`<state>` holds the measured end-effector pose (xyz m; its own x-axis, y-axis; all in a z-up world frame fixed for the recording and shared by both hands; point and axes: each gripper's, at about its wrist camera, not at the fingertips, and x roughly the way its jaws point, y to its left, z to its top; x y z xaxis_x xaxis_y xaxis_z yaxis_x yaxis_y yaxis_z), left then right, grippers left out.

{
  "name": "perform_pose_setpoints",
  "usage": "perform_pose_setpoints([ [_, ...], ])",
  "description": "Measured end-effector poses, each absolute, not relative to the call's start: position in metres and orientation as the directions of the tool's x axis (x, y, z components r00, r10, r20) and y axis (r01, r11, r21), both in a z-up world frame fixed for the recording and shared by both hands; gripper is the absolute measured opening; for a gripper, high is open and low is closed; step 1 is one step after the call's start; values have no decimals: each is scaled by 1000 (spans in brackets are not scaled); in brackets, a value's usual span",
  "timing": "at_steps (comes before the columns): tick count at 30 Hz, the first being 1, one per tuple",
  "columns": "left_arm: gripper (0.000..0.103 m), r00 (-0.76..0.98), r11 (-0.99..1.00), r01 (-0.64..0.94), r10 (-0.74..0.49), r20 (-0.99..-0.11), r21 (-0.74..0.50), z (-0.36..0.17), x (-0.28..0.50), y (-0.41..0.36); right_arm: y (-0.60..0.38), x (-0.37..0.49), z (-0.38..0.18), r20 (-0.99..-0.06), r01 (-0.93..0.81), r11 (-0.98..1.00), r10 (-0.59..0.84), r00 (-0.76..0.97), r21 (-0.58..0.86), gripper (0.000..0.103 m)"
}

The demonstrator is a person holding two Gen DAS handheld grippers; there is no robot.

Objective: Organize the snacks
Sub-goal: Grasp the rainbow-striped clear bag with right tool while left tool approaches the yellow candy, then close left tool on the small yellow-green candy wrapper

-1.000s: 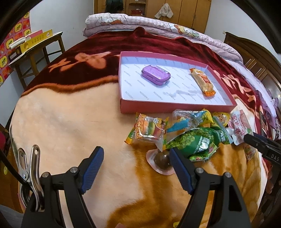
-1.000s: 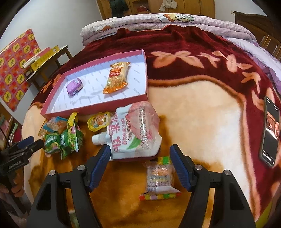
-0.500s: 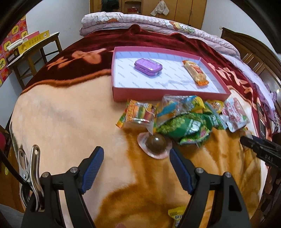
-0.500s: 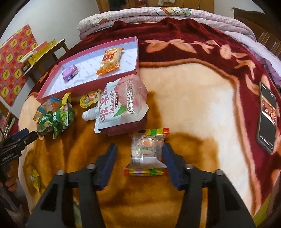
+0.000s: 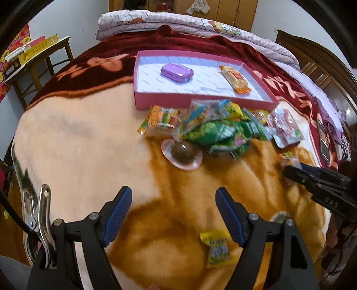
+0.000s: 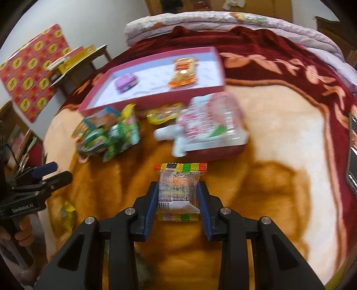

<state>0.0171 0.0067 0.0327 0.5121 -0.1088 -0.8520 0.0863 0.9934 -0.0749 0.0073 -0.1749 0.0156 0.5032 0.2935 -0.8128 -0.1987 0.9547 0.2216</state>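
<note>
A pink tray (image 5: 200, 102) (image 6: 156, 98) lies on the blanket and holds a purple tin (image 5: 177, 72) and an orange snack bar (image 5: 235, 78). Loose snacks lie in front of it: green packets (image 5: 218, 136), a chocolate ball cup (image 5: 182, 152), a white pouch (image 6: 212, 125). My right gripper (image 6: 177, 198) is shut on a clear snack packet with rainbow-striped ends (image 6: 178, 189). My left gripper (image 5: 171, 214) is open and empty above the blanket, near a small yellow packet (image 5: 217, 249).
A phone (image 5: 323, 140) lies on the blanket at the right. A wooden side table (image 5: 33, 62) stands left of the bed. The right gripper shows in the left wrist view (image 5: 312, 178). Folded quilts (image 5: 178, 20) lie at the far end.
My right gripper has closed its fingers onto the striped packet. My left gripper has drawn back from the snack pile, and the yellow packet has come into view.
</note>
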Motion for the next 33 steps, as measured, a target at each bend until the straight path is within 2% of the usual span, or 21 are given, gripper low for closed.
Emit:
perform_pose_setpoints([
  [14, 81, 457, 982, 177, -137, -879, -61, 19, -19, -20, -170, 1, 10, -812, -193, 952, 302, 500, 236, 36],
  [24, 80, 481, 983, 185, -87, -873, 4, 13, -26, -28, -167, -2, 9, -809, -197, 955, 292, 510, 221, 36],
  [29, 76, 491, 985, 173, -75, -868, 13, 13, -29, -29, -165, -4, 8, -802, -195, 960, 275, 530, 200, 37],
  [33, 67, 501, 985, 174, -71, -862, 20, 14, -33, -30, -166, -6, 7, -794, -185, 962, 272, 544, 203, 37],
])
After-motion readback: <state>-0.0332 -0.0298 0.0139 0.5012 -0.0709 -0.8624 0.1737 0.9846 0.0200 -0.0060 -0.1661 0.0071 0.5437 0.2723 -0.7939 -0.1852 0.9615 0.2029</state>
